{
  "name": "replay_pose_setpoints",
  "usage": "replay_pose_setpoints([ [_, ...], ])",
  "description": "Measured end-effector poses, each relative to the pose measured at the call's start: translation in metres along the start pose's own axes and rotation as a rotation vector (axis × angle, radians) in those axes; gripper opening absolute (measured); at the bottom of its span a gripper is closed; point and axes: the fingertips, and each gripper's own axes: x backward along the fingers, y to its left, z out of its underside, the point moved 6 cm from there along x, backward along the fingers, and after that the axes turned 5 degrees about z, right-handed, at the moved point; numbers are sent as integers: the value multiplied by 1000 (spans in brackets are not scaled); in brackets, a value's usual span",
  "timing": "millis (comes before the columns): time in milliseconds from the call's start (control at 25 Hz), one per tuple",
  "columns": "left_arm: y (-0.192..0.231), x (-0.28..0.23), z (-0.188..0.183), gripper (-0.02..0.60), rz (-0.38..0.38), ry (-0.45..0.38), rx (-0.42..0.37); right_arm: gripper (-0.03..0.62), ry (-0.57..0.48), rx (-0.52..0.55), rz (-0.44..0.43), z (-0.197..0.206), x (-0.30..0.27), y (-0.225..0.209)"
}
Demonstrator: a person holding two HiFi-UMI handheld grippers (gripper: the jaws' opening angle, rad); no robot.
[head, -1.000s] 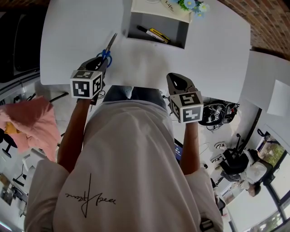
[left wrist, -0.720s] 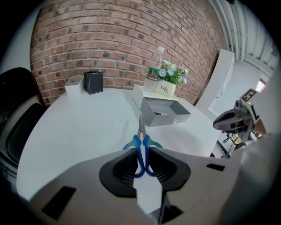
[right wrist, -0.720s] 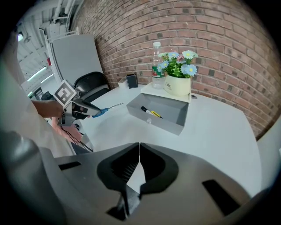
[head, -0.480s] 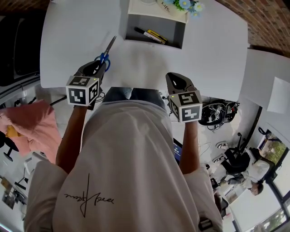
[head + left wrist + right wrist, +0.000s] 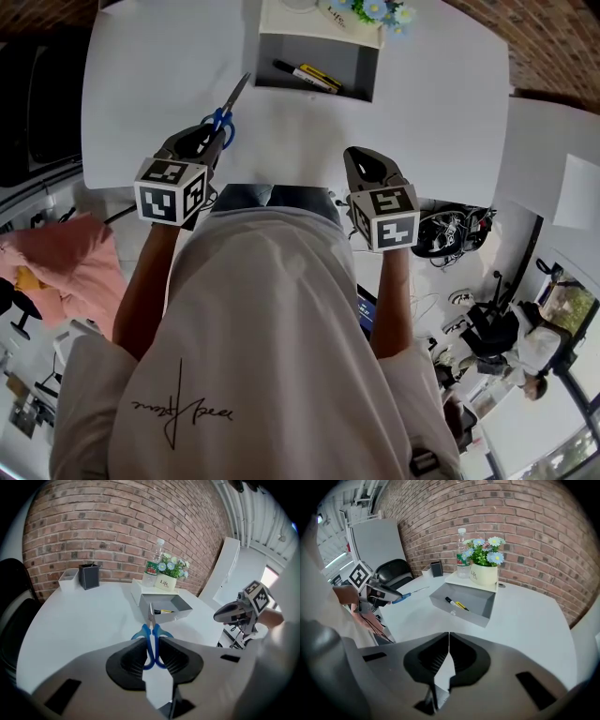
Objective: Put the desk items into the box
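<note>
The white table (image 5: 450, 112) bore a grey box (image 5: 362, 62) at its far edge. The left gripper (image 5: 151, 651) clamped the scissors (image 5: 151, 629) by their blue handles, blades pointing toward the box and short of it. The right gripper (image 5: 448, 641) was closed and empty. Pens (image 5: 309, 75) lay in the box.

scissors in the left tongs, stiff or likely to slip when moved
Probably stiff: the scissors stick straight out of the left tongs without drooping. The smooth blue handle loops, pinched together, could pivot slightly in the grip. Likely light, since that handle-end pinch alone carries them.
</note>
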Motion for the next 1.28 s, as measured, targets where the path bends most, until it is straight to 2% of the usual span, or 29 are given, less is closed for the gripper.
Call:
replay_pose_setpoints([
  [200,-5,-5,-8,86,28,8,-41,28,-1,-16,14,-1,1,-6],
  [480,-10,-13,-17,86,56,1,-38,28,-7,-35,34,-4,1,-14],
  [800,-25,-28,-28,86,103,31,-118,28,-13,-67,63,-1,7,-28],
  [1280,-41,-47,-50,86,140,42,-168,28,-6,-111,83,10,12,-46],
])
